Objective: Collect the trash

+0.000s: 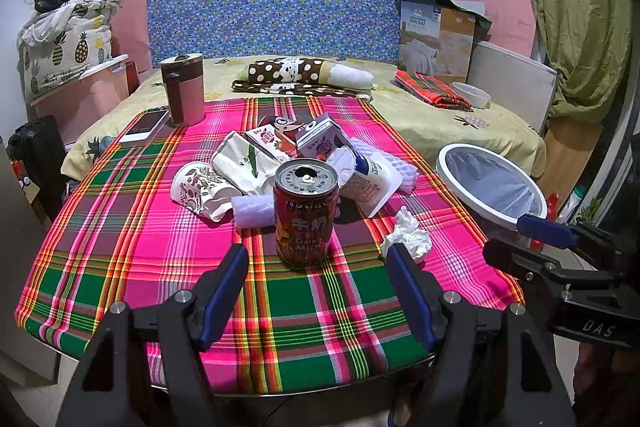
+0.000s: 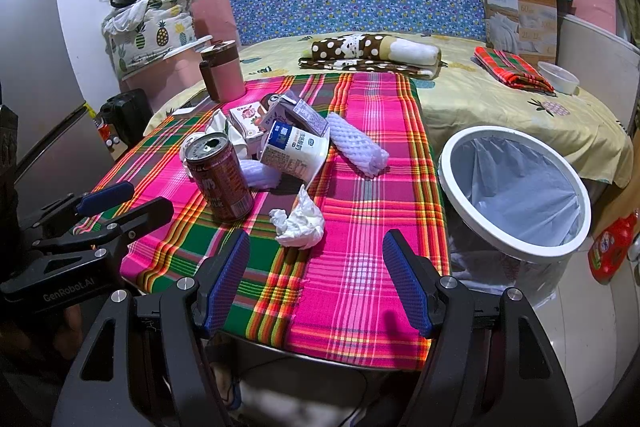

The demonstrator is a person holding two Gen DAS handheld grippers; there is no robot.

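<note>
Trash lies on a plaid-clothed table [image 1: 120, 247]: a red drink can [image 1: 305, 213] [image 2: 220, 177] standing upright, a crumpled white tissue [image 1: 408, 233] [image 2: 300, 221], a white yogurt cup [image 1: 366, 179] [image 2: 294, 151] on its side, a purple carton [image 1: 320, 139], a paper cup [image 1: 196, 187] and white foam netting [image 2: 356, 143]. My left gripper [image 1: 316, 255] is open and empty, just in front of the can. My right gripper [image 2: 316, 243] is open and empty, just in front of the tissue. A white bin [image 1: 490, 185] [image 2: 516, 193] with a bag liner stands right of the table.
A pink-and-brown tumbler [image 1: 183, 89] [image 2: 223, 75] and a phone [image 1: 146, 125] sit at the table's far left corner. A bed [image 2: 500, 107] with folded cloths and a white bowl [image 2: 558, 77] lies behind. A red bottle [image 2: 610, 251] stands on the floor right of the bin.
</note>
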